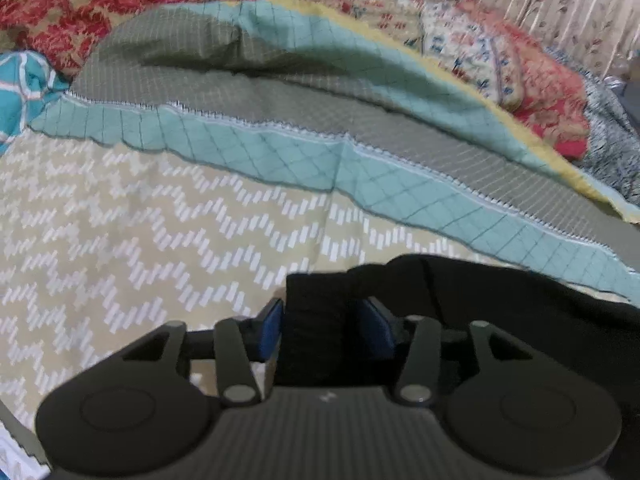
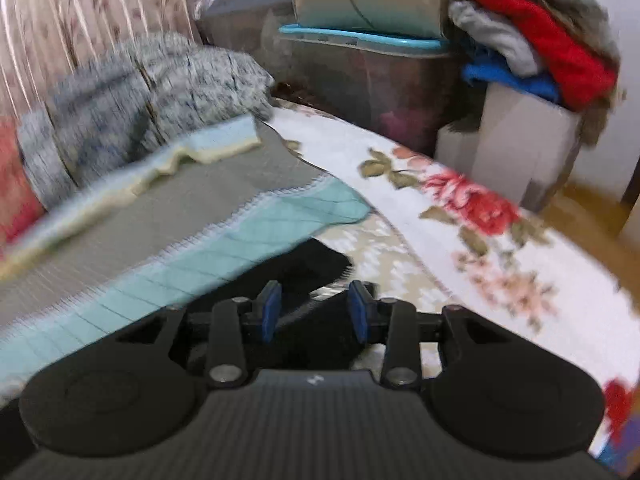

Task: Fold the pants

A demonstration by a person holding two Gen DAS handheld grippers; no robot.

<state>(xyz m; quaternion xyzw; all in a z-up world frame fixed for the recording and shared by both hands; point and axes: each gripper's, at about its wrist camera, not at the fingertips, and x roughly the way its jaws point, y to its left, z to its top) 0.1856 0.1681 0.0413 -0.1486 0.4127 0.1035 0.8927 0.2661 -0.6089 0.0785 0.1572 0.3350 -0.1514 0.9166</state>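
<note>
The black pants (image 1: 500,300) lie on a beige zigzag-patterned bedcover (image 1: 120,220). My left gripper (image 1: 322,320) has its blue pads on either side of a thick fold of the black fabric, which fills the gap between them. In the right wrist view the pants (image 2: 316,264) show as a dark end just ahead of my right gripper (image 2: 314,308). Its blue pads stand apart with black fabric between and under them. This view is blurred by motion.
A teal and grey quilt (image 1: 280,120) lies bunched behind the pants. Red floral bedding (image 1: 100,0) is piled at the back. The bed's floral sheet edge (image 2: 480,208) runs on the right, with storage bins (image 2: 360,72), boxes and stacked clothes (image 2: 540,40) beyond.
</note>
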